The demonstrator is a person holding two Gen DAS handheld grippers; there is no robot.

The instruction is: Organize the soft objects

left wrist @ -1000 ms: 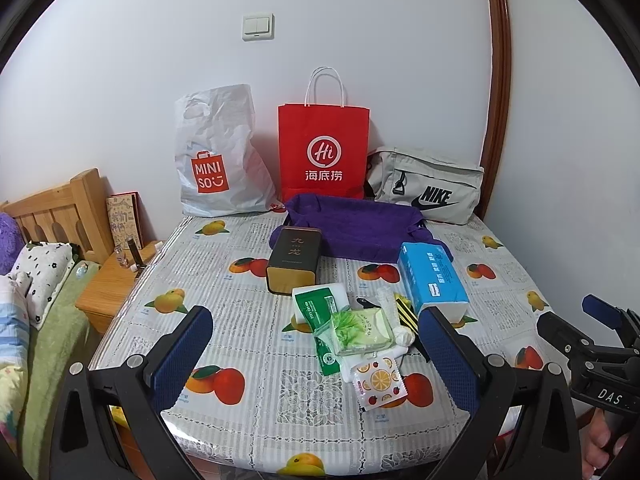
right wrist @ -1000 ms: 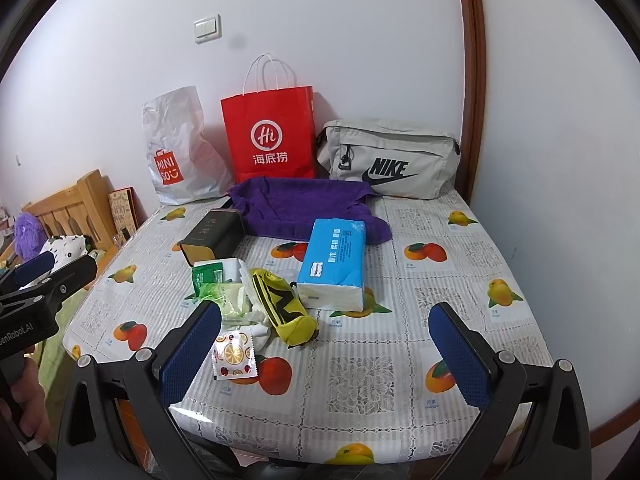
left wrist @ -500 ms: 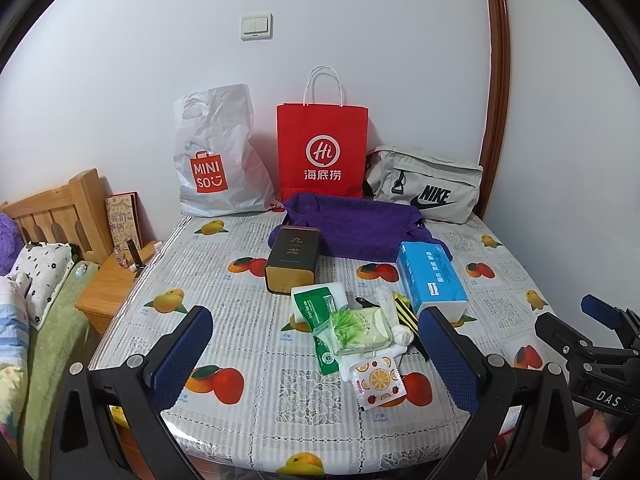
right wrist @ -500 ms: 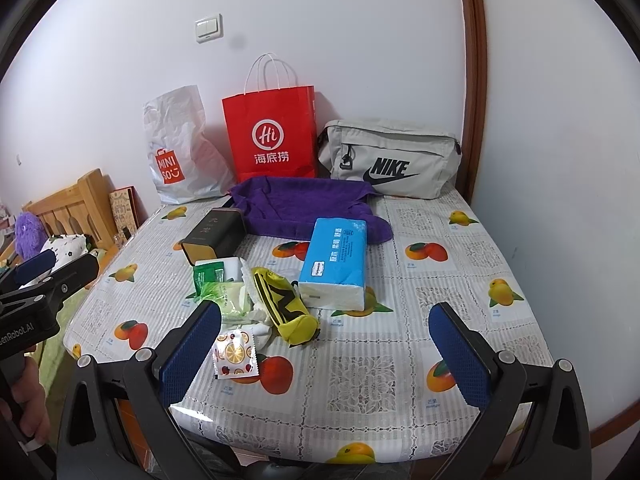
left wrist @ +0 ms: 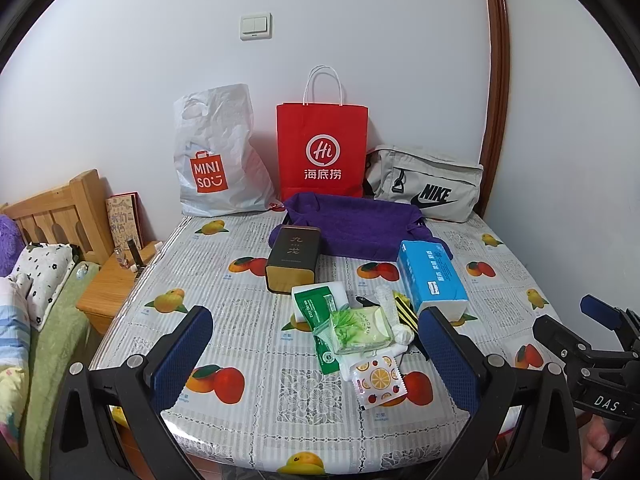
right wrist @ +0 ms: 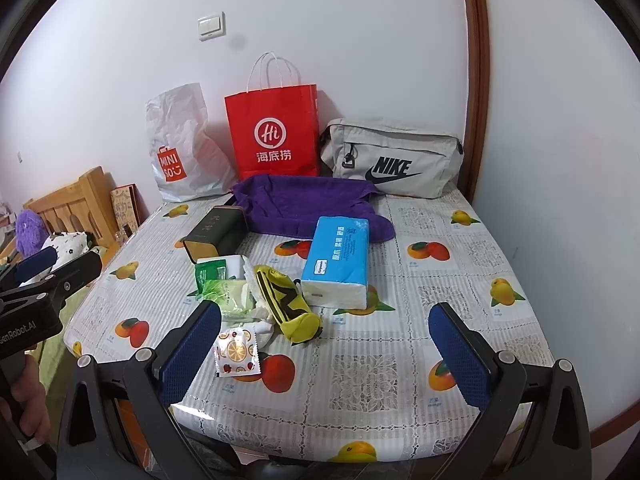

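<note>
A heap of soft packets lies mid-table: a green wet-wipe pack (left wrist: 360,330) (right wrist: 232,298), a dark green sachet (left wrist: 314,306), a fruit-print sachet (left wrist: 378,380) (right wrist: 236,352), a yellow-black pouch (right wrist: 286,304) and a blue tissue pack (left wrist: 432,276) (right wrist: 338,260). A purple towel (left wrist: 354,224) (right wrist: 304,204) lies behind. My left gripper (left wrist: 316,354) is open and empty above the near edge. My right gripper (right wrist: 324,352) is open and empty, to the right of the heap.
A dark tea tin (left wrist: 294,258) lies left of the towel. A white Miniso bag (left wrist: 216,156), a red paper bag (left wrist: 322,148) and a grey Nike bag (left wrist: 428,188) stand against the back wall. A bed and wooden nightstand (left wrist: 108,292) are left of the table (left wrist: 240,320).
</note>
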